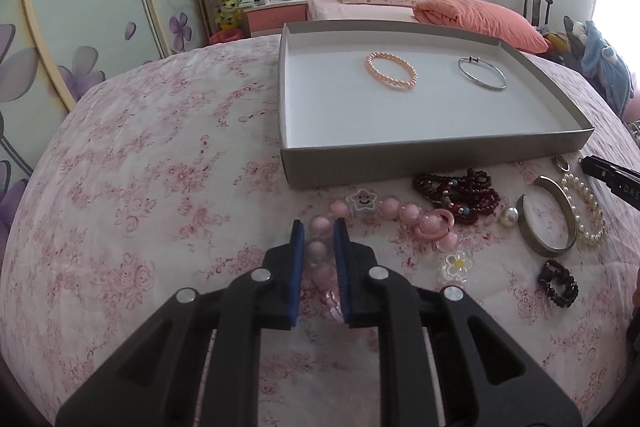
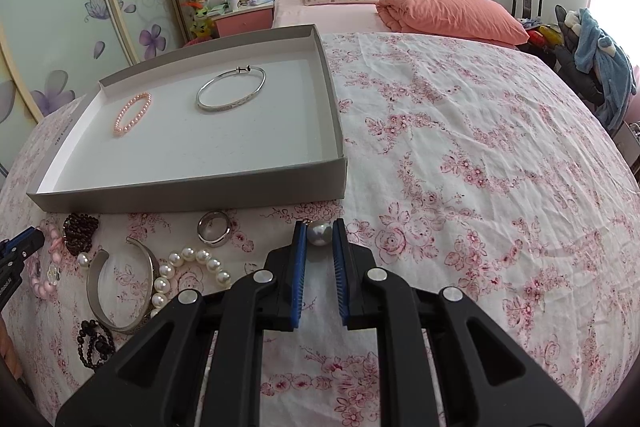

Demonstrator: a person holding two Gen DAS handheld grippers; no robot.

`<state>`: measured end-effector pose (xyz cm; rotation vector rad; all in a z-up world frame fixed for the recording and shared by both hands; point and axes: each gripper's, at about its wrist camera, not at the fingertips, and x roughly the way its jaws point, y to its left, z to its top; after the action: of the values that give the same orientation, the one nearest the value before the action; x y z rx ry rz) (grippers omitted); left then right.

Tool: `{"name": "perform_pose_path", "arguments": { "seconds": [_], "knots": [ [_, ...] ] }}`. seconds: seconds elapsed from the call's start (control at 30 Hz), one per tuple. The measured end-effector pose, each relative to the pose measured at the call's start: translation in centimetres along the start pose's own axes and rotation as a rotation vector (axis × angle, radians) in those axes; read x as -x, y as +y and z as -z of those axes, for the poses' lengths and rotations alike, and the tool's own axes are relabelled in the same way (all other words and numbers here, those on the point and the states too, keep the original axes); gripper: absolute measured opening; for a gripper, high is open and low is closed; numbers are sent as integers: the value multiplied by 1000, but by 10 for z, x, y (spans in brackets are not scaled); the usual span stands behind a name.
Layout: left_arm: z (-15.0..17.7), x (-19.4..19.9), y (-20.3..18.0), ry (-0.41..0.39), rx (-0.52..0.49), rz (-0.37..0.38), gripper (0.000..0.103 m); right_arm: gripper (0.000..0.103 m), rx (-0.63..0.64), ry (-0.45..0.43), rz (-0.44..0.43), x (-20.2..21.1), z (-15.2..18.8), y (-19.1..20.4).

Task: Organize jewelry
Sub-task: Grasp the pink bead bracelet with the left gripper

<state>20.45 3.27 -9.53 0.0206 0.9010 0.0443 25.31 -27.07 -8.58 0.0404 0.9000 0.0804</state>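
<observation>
A grey shallow box (image 1: 432, 155) (image 2: 192, 193) holds a pink pearl bracelet (image 1: 391, 71) (image 2: 133, 113) and a thin silver bangle (image 1: 481, 73) (image 2: 231, 89). My left gripper (image 1: 319, 227) is shut on a bracelet of big pink beads (image 1: 404, 211) that trails right on the bedspread. My right gripper (image 2: 320, 227) has a large pearl earring (image 2: 320, 233) between its blue pads; the pads look close to it but a small gap shows. The right gripper's tip shows at the right edge of the left wrist view (image 1: 608, 179).
Loose jewelry lies in front of the box: dark red beads (image 1: 460, 193), a wide silver cuff (image 1: 548, 223) (image 2: 120, 287), a white pearl bracelet (image 1: 586, 207) (image 2: 188, 275), a silver ring (image 2: 214, 227), a black bead bracelet (image 1: 558, 283) (image 2: 94, 343), a star charm (image 1: 363, 202), a flower charm (image 1: 456, 265).
</observation>
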Motion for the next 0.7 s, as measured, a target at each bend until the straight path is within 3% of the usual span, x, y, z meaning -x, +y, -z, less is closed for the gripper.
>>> {"name": "perform_pose_path", "arguments": {
  "seconds": [0.7],
  "knots": [
    [2, 0, 2, 1, 14, 10, 17, 15, -6, 0, -14, 1, 1, -2]
  ]
}}
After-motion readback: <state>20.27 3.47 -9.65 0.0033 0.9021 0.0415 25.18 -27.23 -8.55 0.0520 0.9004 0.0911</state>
